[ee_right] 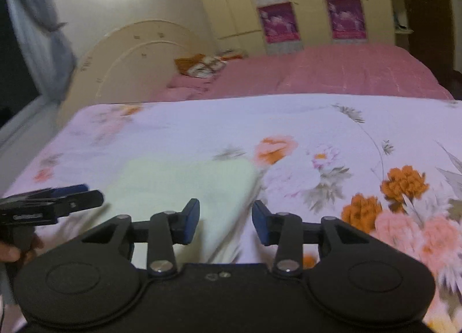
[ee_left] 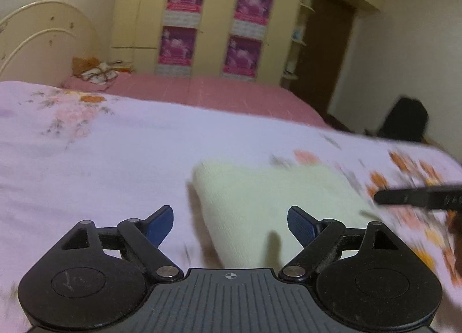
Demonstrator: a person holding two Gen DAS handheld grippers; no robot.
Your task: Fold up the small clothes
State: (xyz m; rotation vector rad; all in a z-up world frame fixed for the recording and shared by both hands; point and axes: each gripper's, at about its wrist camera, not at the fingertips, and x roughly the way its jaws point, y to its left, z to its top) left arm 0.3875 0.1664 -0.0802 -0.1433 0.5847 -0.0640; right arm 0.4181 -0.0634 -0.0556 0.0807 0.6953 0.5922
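Left hand-held gripper (ee_left: 230,224) wide apart, right hand-held gripper (ee_right: 225,224) narrower.

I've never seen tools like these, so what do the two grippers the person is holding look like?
Both look alike. The left gripper and the right gripper are black plastic, each with two round discs, hinged link bars with silver pins, and two fingers with dark blue pads. The left one has a ribbed grey centre plate with a small crosshair mark.

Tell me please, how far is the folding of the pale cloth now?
Done: the pale yellow cloth lies on the floral sheet as a compact folded shape. In hand: nothing; the left gripper and right gripper are both open and empty. Left: I cannot tell through the blur; no other garment shows nearby.
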